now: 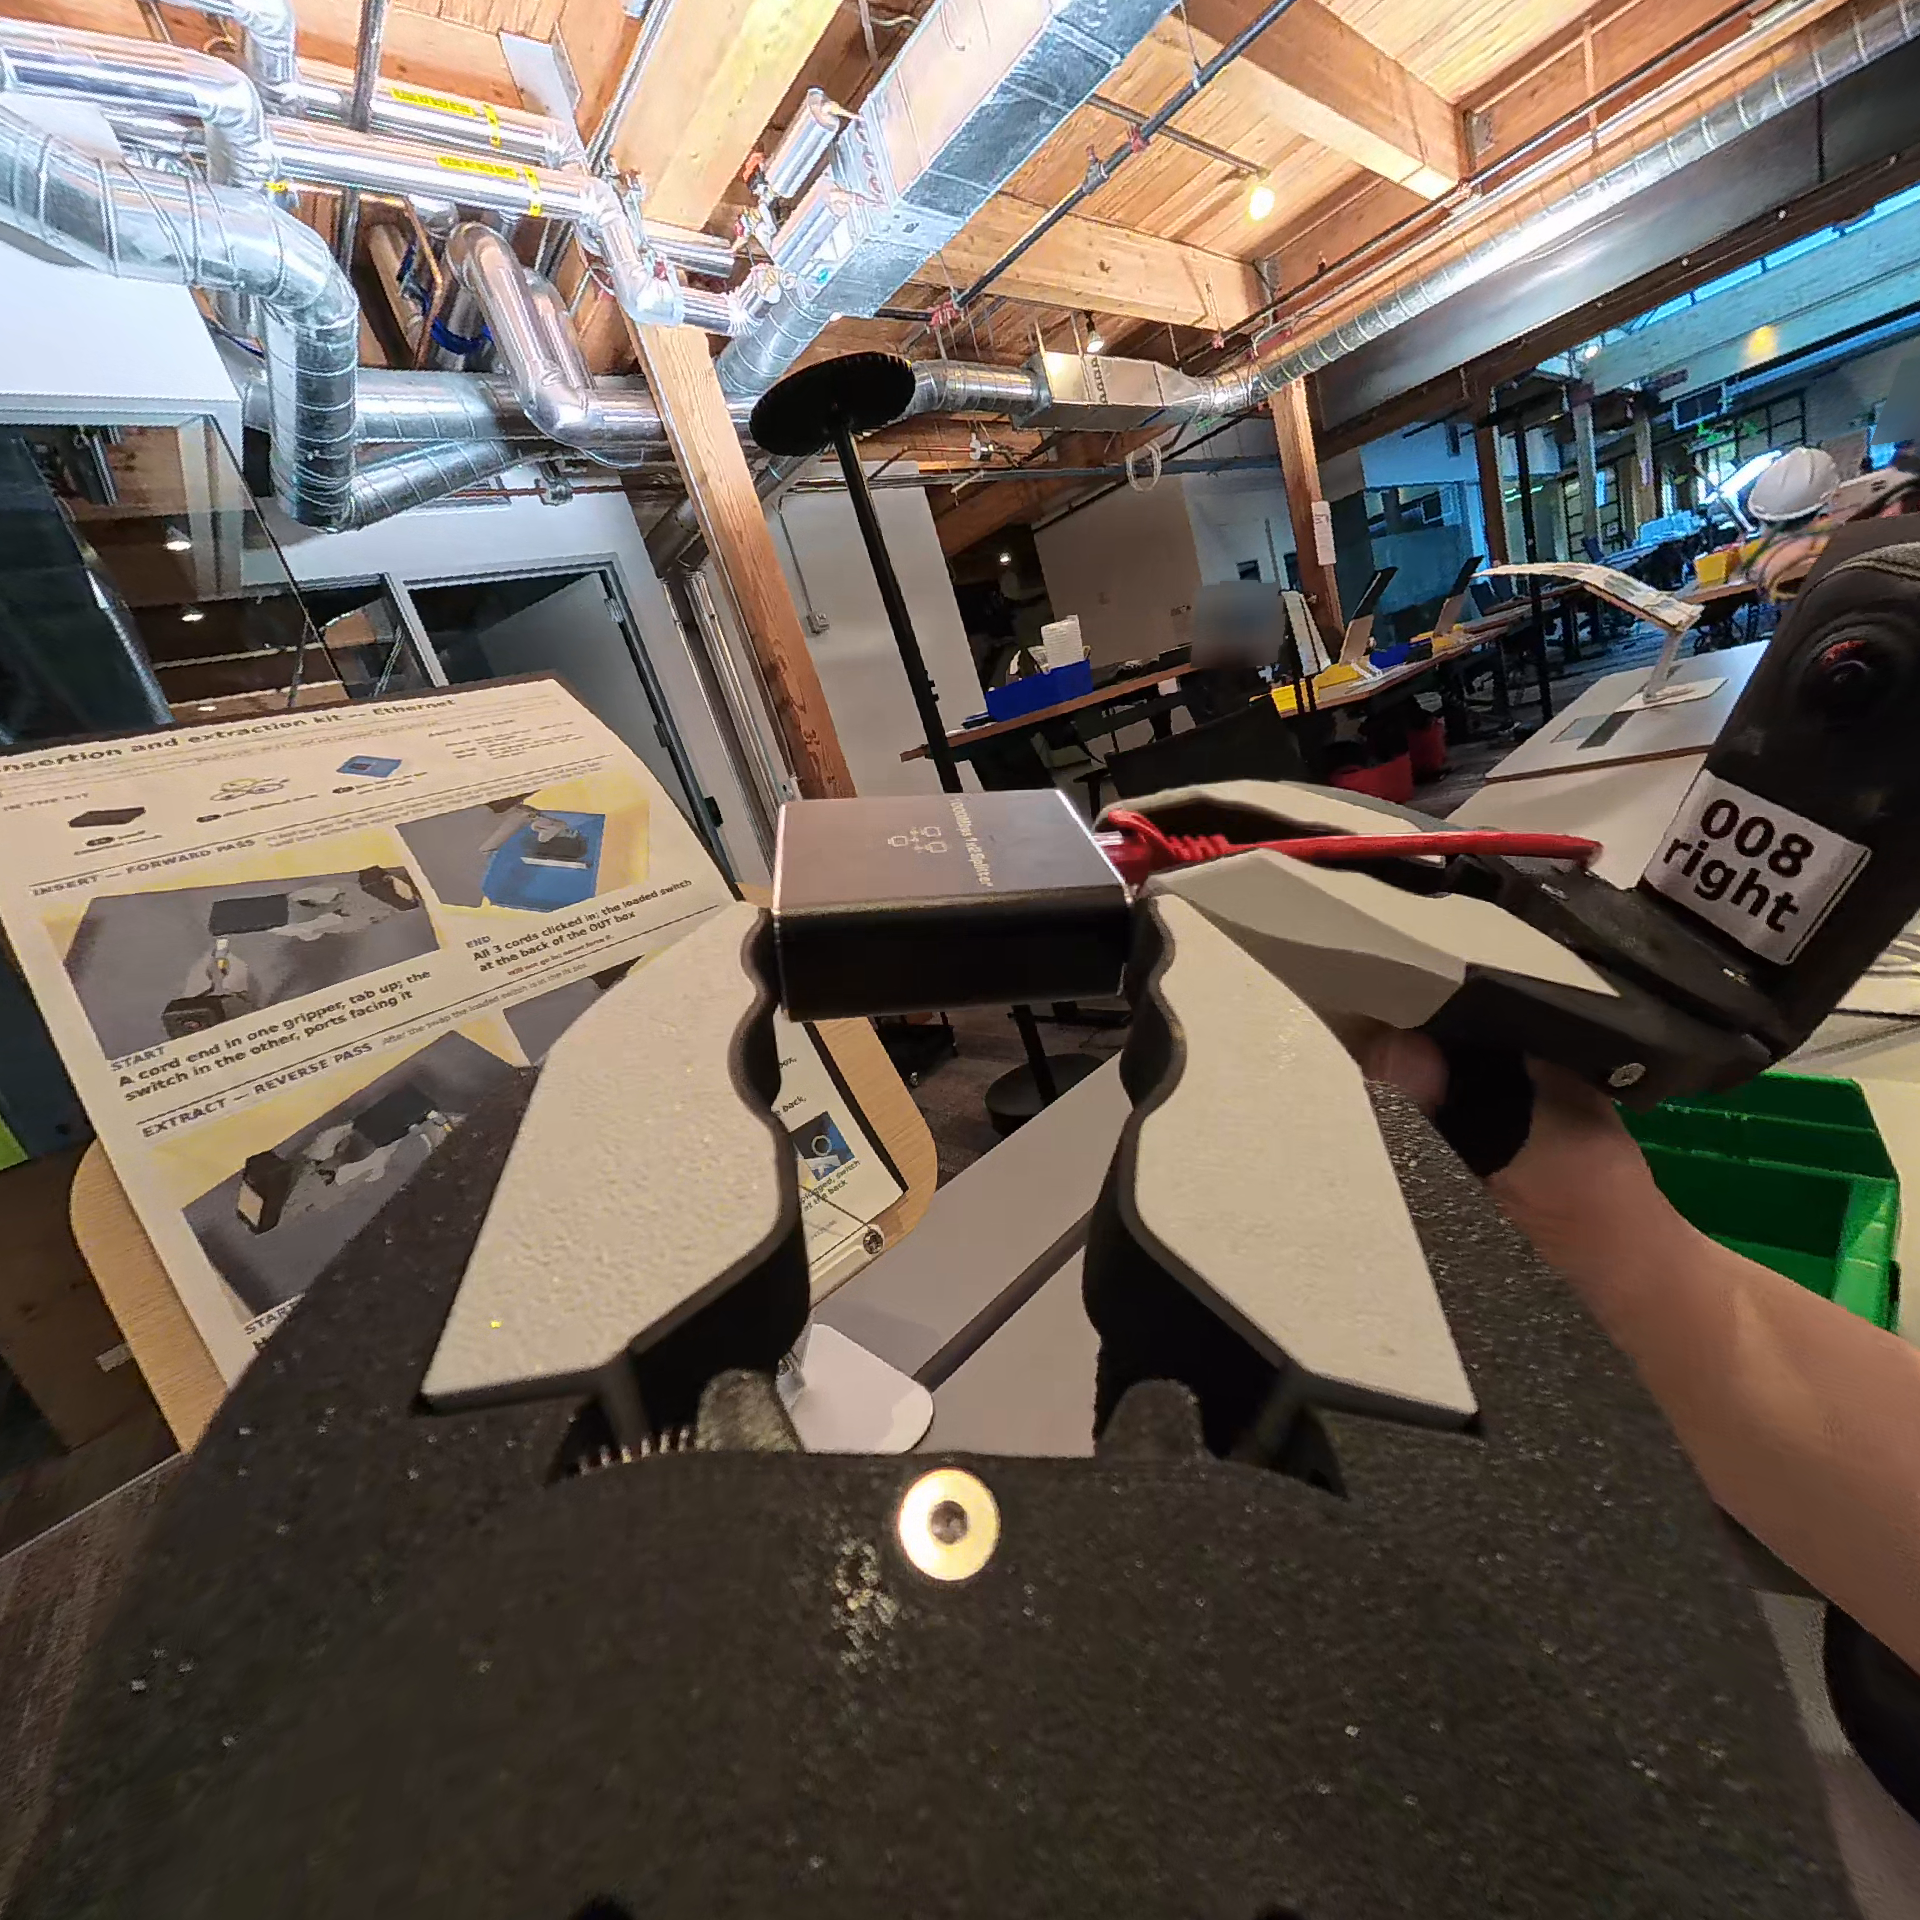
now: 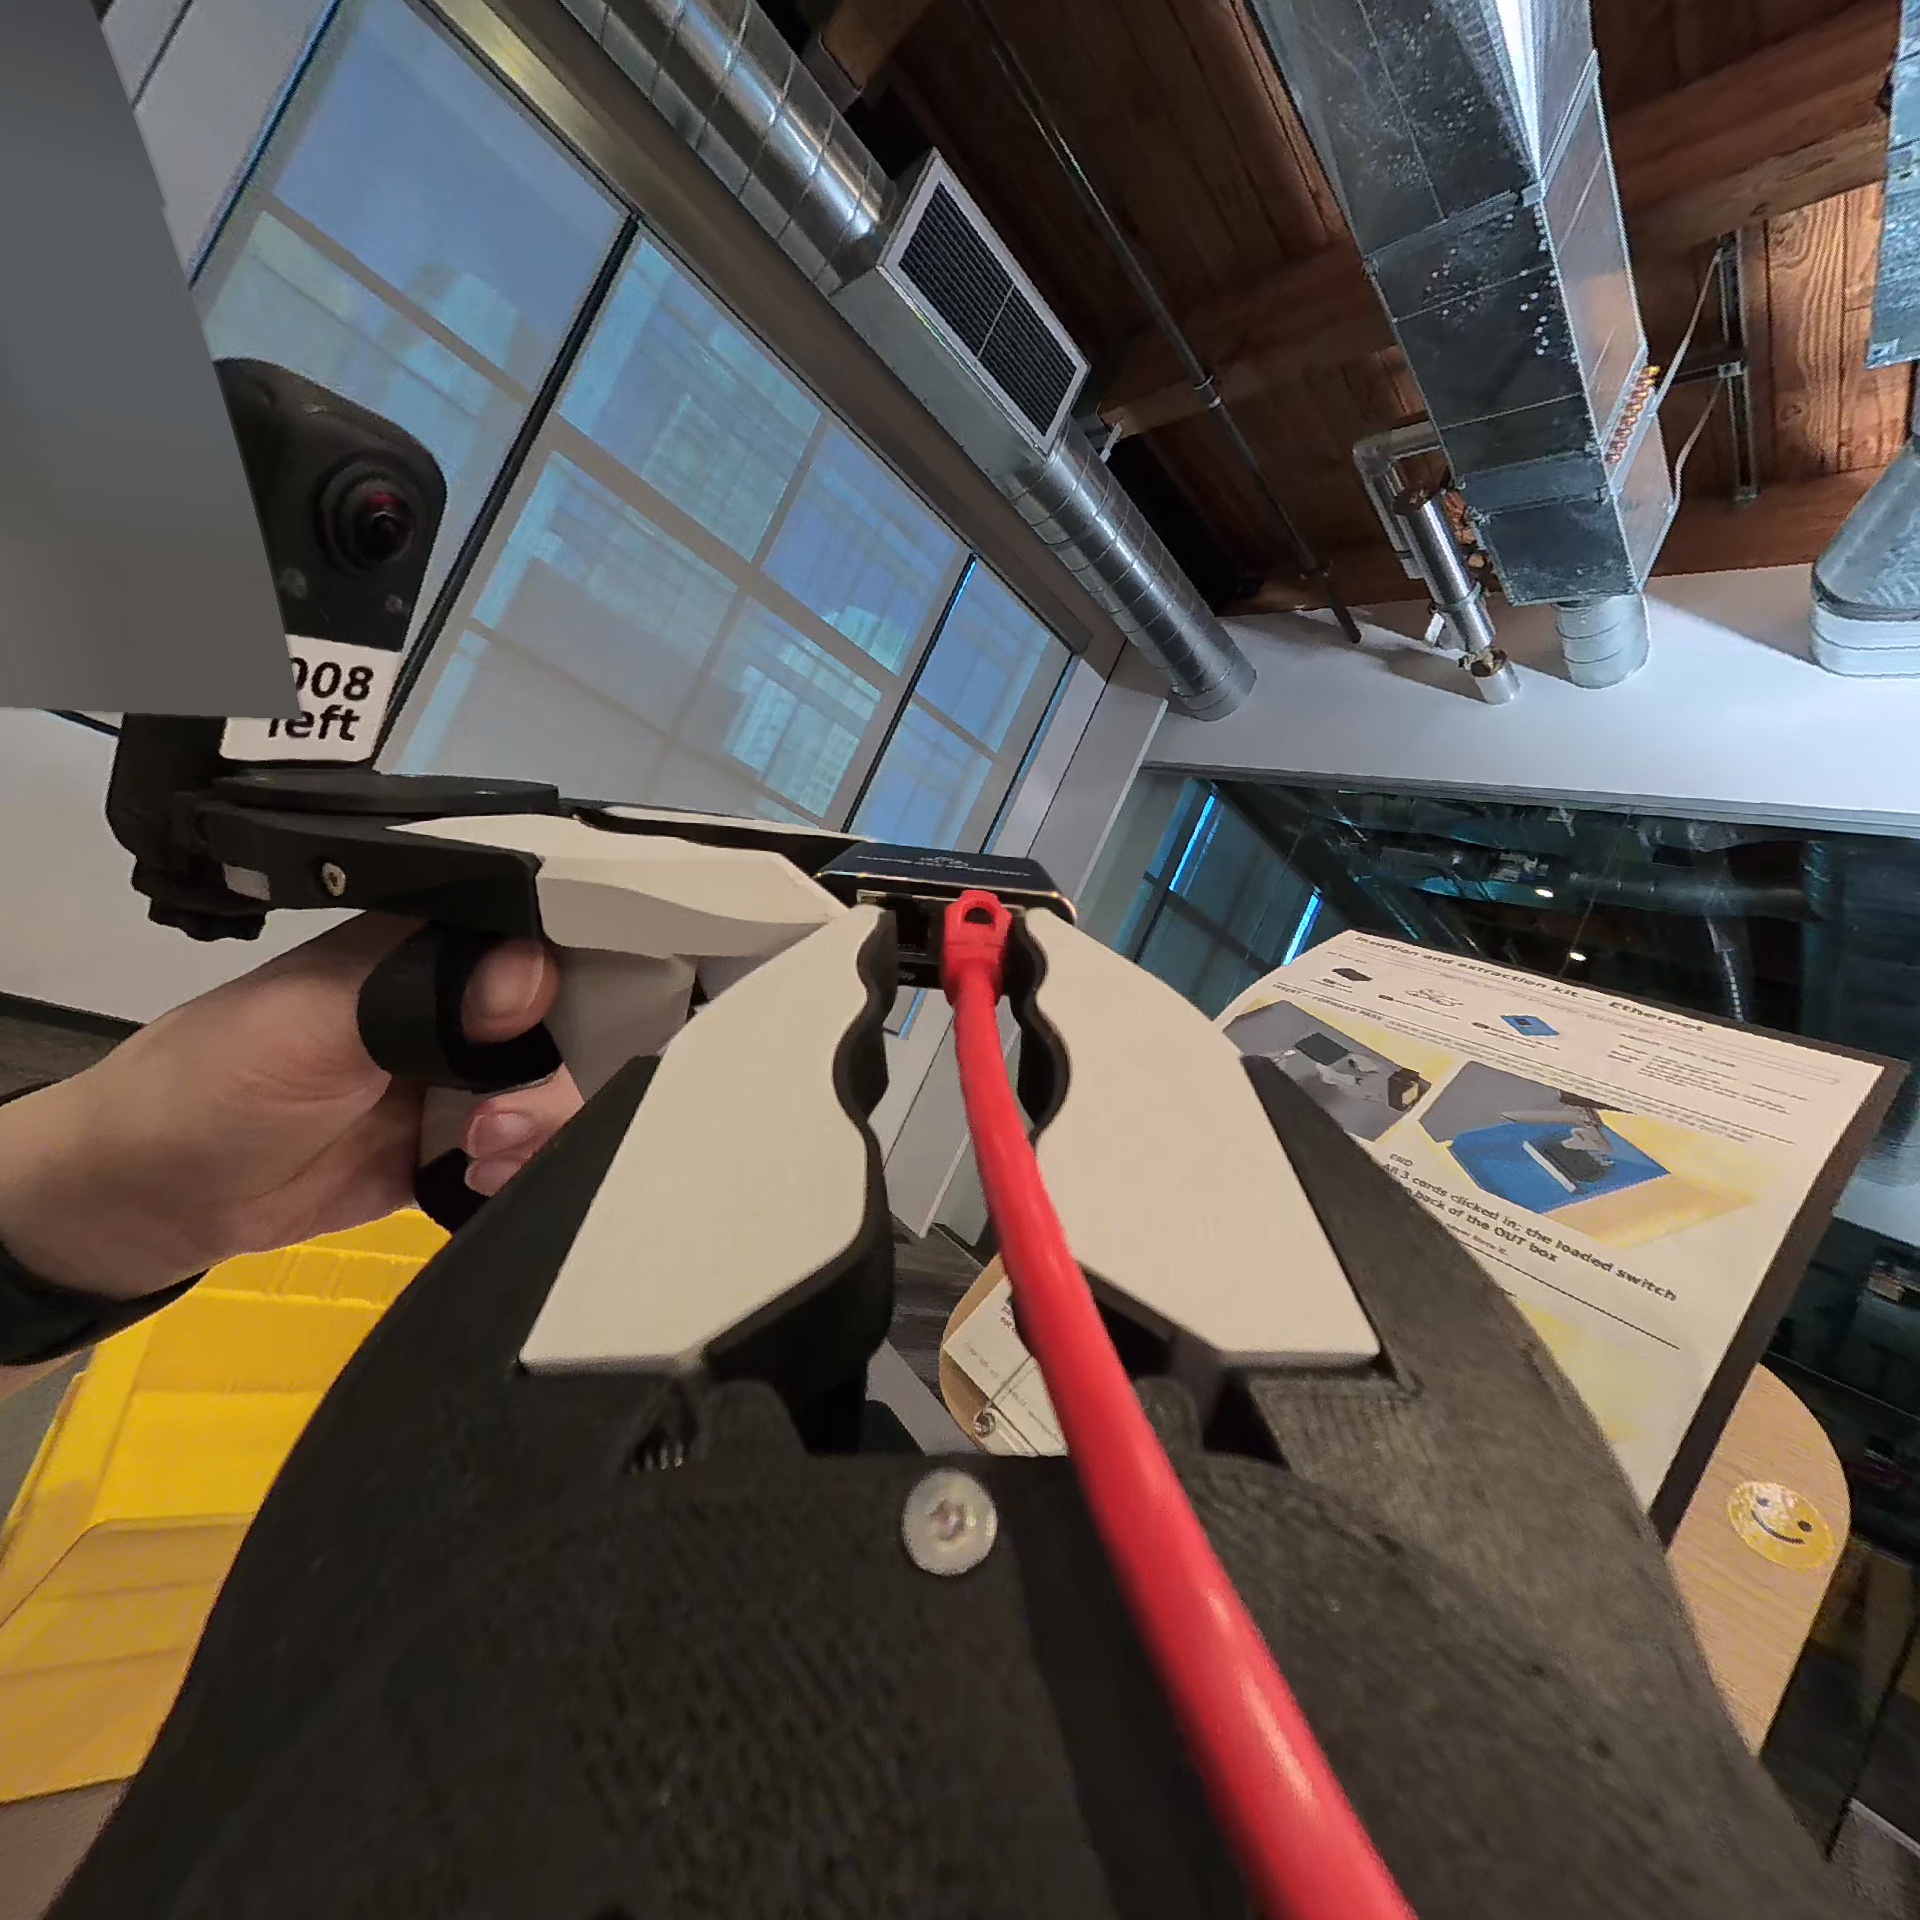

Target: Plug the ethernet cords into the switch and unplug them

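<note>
Between the left gripper's [image 1: 948, 940] pads sits the black switch [image 1: 935, 894], clamped on both sides so its ports face the right gripper [image 2: 948, 961]. That gripper's fingers stand slightly apart around the red cord [image 2: 1023, 1226], whose plug already sits in a port. Printed marks top the switch; beyond stands an instruction sheet [image 1: 312, 894].

Open-plan workshop office: exposed ducts [image 1: 312, 343], timber beams [image 1: 1299, 125], worktables [image 1: 1091, 707] with bins

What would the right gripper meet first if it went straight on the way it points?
Probably the black switch held by the left gripper. The right gripper points at its port face, where the red cord ends; the fingertips look almost there.
</note>
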Motion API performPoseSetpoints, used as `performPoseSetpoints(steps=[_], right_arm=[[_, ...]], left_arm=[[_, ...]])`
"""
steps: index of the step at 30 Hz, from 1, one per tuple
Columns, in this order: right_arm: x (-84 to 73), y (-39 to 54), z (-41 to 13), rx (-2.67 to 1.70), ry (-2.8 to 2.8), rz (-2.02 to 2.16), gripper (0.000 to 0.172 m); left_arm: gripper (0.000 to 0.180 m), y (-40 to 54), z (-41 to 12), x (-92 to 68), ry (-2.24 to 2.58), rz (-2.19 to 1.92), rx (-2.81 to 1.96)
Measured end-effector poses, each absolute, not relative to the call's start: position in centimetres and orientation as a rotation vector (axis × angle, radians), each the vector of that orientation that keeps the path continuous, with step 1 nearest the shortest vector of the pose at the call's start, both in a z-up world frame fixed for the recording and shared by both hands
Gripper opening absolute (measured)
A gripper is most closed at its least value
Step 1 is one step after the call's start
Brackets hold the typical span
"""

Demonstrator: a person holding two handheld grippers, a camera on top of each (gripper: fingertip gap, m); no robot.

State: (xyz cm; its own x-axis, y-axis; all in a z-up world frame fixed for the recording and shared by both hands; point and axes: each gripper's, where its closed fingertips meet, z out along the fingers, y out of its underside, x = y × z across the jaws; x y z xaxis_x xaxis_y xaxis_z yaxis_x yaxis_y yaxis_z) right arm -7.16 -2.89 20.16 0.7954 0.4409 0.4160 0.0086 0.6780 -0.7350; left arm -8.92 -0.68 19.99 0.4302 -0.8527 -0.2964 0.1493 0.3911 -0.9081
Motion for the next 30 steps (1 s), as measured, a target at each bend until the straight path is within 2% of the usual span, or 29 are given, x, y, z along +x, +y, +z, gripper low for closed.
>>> performPoseSetpoints(steps=[2,13,24,30], right_arm=[[-6.9,-2.7,20.2,-0.809,-0.6,0.245,0.013],[-7.1,-3.1,20.5,-0.78,-0.598,0.275,0.012],[-7.6,-1.7,19.8,-0.886,-0.596,0.346,0.019],[-8.1,-1.6,19.7,-0.926,-0.606,0.39,0.014]], left_arm=[[0.064,-0.7,20.0,-8.9,0.899,-0.762,-0.95],[0.064,-0.8,20.5,-9.6,0.858,-0.769,-0.923],[0.063,-0.6,20.9,-10.4,0.813,-0.696,-0.876],[0.063,-0.4,20.8,-10.7,0.81,-0.697,-0.881]])
